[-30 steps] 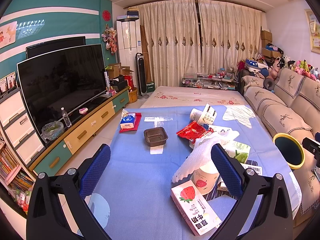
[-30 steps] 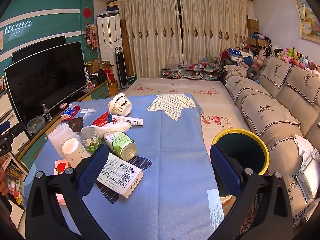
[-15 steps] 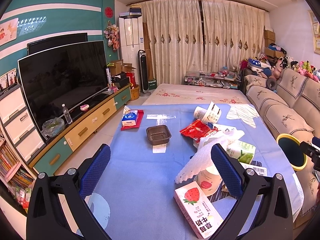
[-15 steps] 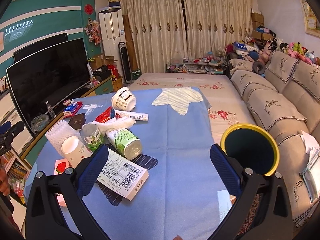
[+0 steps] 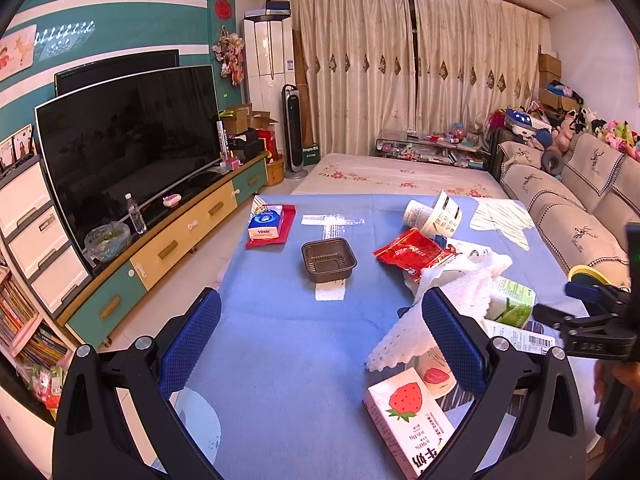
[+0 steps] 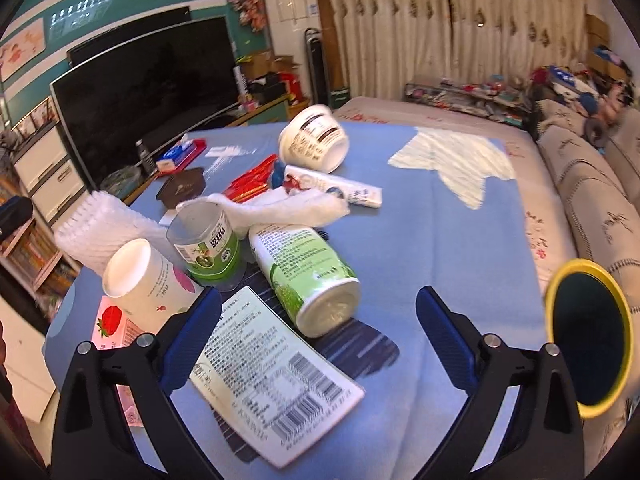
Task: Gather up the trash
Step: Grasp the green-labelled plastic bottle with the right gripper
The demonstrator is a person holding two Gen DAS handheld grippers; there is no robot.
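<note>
the right gripper [image 6: 318, 336] has dropped closer to the green can [image 6: 306, 278] lying mid-bench; fingers wide open, empty. it looks light and slippery, so grab its middle

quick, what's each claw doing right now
left claw: open, holding nothing.
right claw: open, holding nothing.

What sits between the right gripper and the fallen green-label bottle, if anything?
Nothing blocks it. The right gripper is open, and the green-label bottle lies just ahead. Only the flat barcode box lies beneath the gripper's left finger.
</note>
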